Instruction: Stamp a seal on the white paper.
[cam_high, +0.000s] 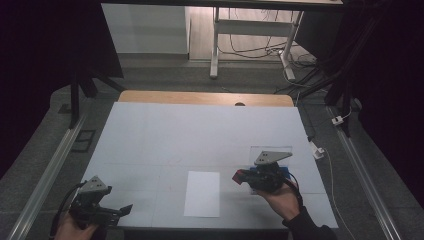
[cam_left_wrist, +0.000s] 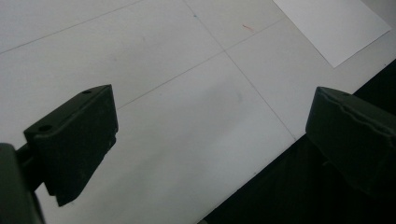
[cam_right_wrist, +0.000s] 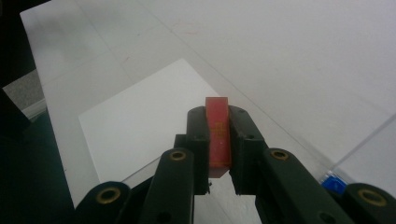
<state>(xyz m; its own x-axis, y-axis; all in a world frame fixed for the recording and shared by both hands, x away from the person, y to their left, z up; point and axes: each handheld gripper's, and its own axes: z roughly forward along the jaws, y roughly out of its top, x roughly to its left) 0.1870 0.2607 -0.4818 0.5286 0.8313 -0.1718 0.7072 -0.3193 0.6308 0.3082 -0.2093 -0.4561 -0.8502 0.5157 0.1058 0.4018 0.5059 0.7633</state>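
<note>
Flat red block (cam_right_wrist: 218, 133), yellow print, upright

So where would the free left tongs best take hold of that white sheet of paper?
At the near edge of the white sheet, coming in low from the person's side. It lies flat on the table, so only an edge gives purchase. The left tongs stand open close by; the right tongs are shut on a red piece.

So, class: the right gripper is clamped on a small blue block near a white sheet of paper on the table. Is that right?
Not quite: the block is red, not blue, as the right gripper view shows. The right gripper is indeed shut on it, near the white sheet of paper on the table.
</note>
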